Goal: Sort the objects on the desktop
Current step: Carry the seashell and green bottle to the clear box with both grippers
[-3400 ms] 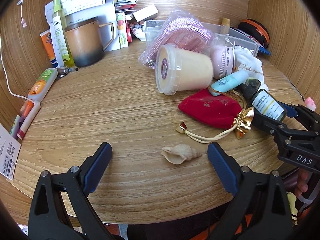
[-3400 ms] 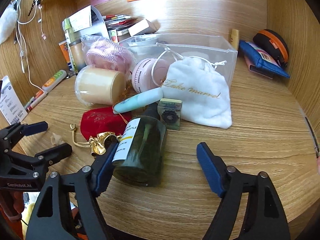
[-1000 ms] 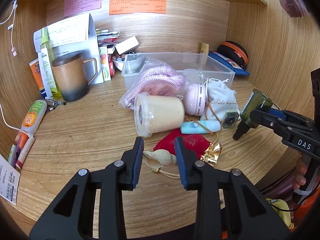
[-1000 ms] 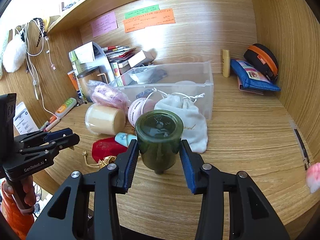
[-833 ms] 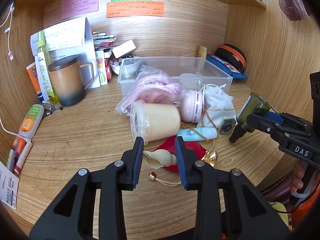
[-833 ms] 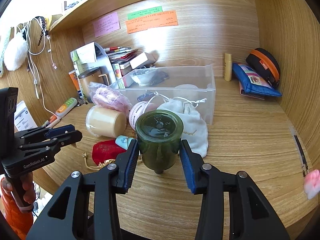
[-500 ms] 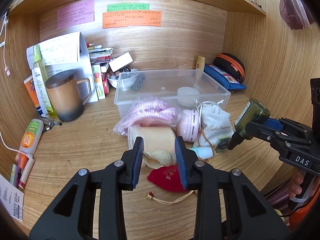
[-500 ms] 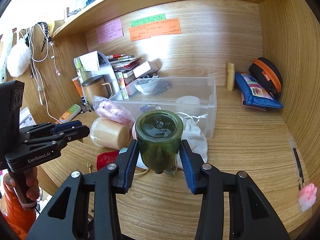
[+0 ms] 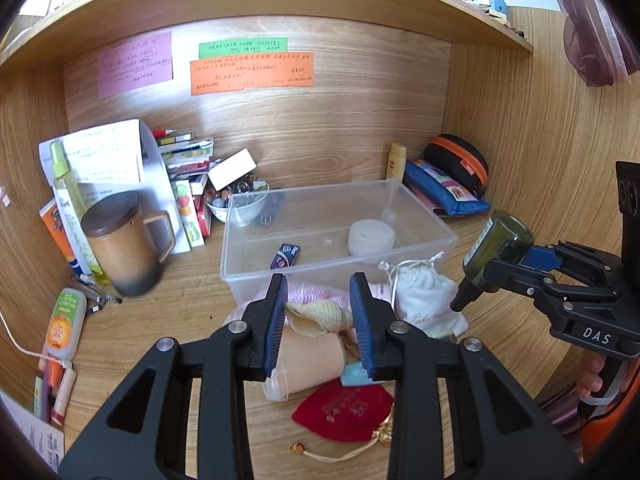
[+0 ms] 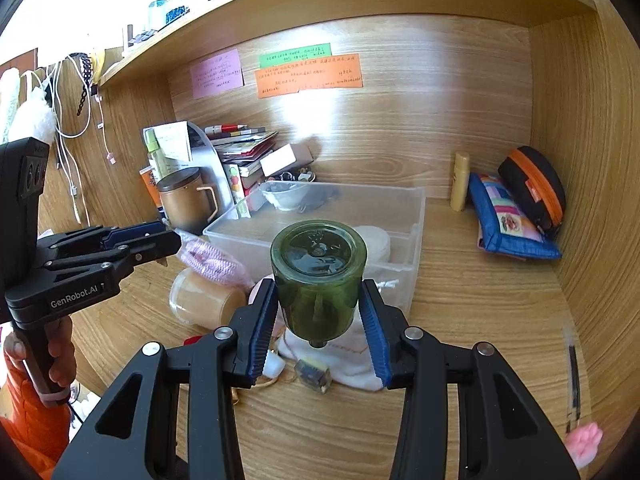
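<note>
From the left wrist camera, the left hand-held gripper (image 9: 320,320) is clenching a cream spiral seashell (image 9: 320,317) between its blue pads, holding it in the air above the clutter on the wooden tabletop (image 9: 168,320). Just beyond the shell, a clear rectangular plastic bin (image 9: 416,216) is standing open, with a small white round jar (image 9: 371,237) and a little dark packet (image 9: 285,255) lying inside it. Below the shell, a beige lidded plastic cup (image 9: 308,364) is lying on its side, a red velvet drawstring pouch (image 9: 344,414) is lying nearer the camera, and a white cloth drawstring bag (image 9: 426,300) is resting against the bin's front wall. A brown ceramic mug with a dark lid (image 9: 124,246) is standing upright at the left. At the right, the right hand-held gripper (image 9: 516,262) is gripping a dark green glass bottle (image 9: 494,254), which is tilting with its black nozzle pointing downward.

From the right wrist camera, the right hand-held gripper (image 10: 320,320) is squeezing the dark green glass bottle (image 10: 319,280) between both pads, the bottle's round base facing the camera and its nozzle hanging over the white cloth bag (image 10: 348,364). The clear bin (image 10: 412,232) is sitting directly behind the bottle. At the left, a hand (image 10: 60,356) is holding the left hand-held gripper (image 10: 160,246); its pads are standing close together, but the shell is not clearly visible from this side.
</note>
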### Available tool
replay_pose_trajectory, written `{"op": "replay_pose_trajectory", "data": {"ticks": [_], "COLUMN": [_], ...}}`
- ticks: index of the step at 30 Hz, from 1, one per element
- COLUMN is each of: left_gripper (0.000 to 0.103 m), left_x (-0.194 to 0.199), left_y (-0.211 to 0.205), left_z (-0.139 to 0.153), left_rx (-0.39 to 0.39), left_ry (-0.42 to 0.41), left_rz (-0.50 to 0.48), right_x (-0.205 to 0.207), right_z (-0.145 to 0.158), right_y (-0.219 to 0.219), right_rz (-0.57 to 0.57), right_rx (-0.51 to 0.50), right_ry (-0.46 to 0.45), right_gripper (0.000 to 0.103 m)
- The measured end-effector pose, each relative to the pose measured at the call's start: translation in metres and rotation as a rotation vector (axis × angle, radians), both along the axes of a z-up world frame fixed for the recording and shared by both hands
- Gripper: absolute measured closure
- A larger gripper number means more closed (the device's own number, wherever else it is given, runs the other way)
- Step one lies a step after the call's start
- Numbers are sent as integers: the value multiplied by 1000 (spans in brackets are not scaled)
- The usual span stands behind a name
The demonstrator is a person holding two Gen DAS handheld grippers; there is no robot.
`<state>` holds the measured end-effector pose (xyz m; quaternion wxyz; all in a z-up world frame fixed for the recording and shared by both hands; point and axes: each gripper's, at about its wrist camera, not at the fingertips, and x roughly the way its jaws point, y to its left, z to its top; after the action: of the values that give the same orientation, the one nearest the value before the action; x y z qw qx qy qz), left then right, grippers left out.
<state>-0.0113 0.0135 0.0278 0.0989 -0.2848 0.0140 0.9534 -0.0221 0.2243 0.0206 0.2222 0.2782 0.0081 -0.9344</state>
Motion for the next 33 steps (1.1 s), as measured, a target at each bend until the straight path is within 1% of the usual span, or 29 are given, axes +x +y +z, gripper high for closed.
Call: {"op": "replay_pose_trajectory", "data": {"ticks": [4,10,15,22,33], "left_gripper": [72,71,72,71,71], "left_x": [-9,-26,-43,-66,-106], "left_y": [4,11,14,11,-6], "left_z": [8,23,30,31,20], "left_rx": [-9,-1,0,3,9], "left_ry": [11,29,39,30,-25], "left_rz": [-9,-29,-44,-47,-21], "right_x": [-7,-21,-35,-53,-90], "right_z": [8,22,28,31,28], "right_y": [1,0,-4,-10,-22], "right_rz": [-5,-5,-2,0,11], "right_rx": [3,17,18,35,52], "right_ry": [15,48,50,57,31], "right_gripper": [65,65,65,65,65]}}
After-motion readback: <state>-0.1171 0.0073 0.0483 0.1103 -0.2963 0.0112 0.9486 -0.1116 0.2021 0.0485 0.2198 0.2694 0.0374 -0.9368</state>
